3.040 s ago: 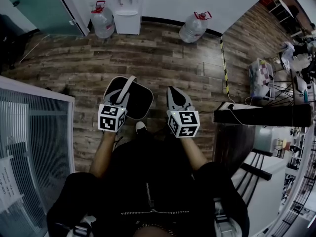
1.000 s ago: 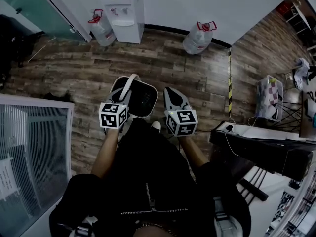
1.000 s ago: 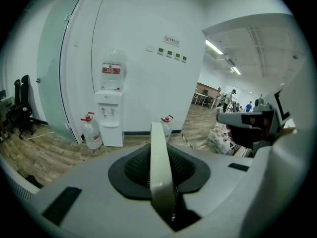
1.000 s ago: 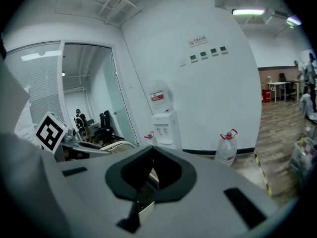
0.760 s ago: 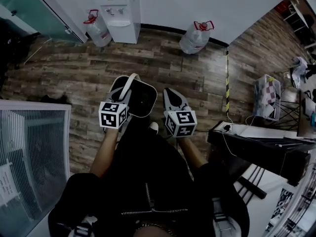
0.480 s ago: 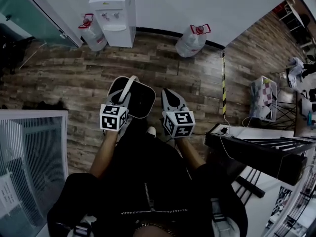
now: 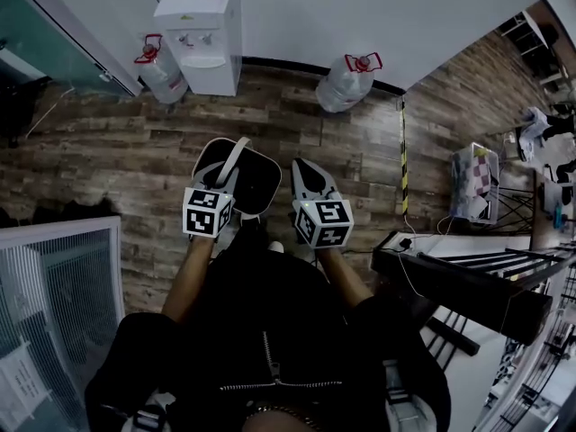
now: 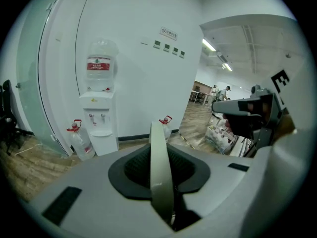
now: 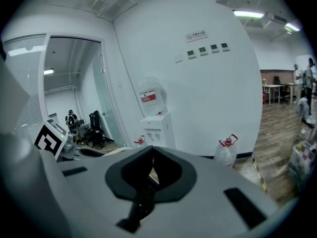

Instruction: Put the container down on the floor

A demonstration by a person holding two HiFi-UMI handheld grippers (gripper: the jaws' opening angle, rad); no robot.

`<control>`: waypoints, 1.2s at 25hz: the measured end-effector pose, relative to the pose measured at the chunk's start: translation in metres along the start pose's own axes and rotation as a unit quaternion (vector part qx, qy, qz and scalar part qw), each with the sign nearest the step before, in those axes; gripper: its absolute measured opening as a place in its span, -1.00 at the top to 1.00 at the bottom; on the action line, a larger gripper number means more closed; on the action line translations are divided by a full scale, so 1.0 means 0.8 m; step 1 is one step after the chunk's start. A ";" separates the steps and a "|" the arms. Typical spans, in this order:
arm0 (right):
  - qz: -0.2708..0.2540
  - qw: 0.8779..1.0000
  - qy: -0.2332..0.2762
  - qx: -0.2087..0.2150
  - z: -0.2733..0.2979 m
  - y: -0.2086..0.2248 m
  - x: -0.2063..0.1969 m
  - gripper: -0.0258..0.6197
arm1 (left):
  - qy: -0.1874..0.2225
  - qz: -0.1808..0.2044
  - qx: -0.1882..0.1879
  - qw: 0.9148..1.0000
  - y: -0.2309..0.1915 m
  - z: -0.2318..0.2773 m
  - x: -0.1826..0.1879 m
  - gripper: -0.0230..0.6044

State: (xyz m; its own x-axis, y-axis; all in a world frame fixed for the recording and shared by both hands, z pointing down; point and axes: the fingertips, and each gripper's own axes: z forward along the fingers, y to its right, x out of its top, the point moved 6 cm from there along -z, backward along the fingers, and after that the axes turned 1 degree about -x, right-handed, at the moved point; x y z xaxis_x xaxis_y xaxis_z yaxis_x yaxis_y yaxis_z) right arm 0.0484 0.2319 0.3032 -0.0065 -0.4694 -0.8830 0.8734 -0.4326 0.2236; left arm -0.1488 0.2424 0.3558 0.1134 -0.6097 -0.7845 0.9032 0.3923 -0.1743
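Head view: the left gripper (image 7: 229,167) still carries the dark container (image 7: 256,180), hanging by its pale handle (image 7: 236,154) just ahead of the person's legs, as before. The far water dispenser (image 7: 205,39) has slid left.

Left gripper view: the jaws pinch that handle.

Right gripper view: the right gripper (image 9: 148,170) is pressed together, empty.

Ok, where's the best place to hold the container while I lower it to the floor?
Take the pale handle at its middle, coming from above on the side nearest you, jaws closing across the flat strap. It arches over the open top of the container, so the container hangs mouth up beneath the grip. The left gripper is shut on it this way. The wide rounded rim looks harder to pinch.
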 end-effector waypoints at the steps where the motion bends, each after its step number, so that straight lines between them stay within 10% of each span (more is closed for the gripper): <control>1: -0.001 1.000 -0.001 -0.001 0.006 -0.001 0.003 0.89 | 0.000 0.000 -0.002 1.000 -0.005 0.003 0.004 0.66; 30: 0.008 1.000 -0.014 -0.009 0.111 0.043 0.044 0.89 | -0.020 0.017 -0.029 0.999 -0.065 0.099 0.075 0.66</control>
State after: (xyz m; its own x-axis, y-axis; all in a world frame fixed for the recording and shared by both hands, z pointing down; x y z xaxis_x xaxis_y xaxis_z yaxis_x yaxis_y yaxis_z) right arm 0.0349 0.1321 0.3166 -0.0051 -0.4974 -0.8675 0.8818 -0.4114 0.2307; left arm -0.1560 0.1309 0.3646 0.1615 -0.6225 -0.7657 0.8734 0.4514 -0.1828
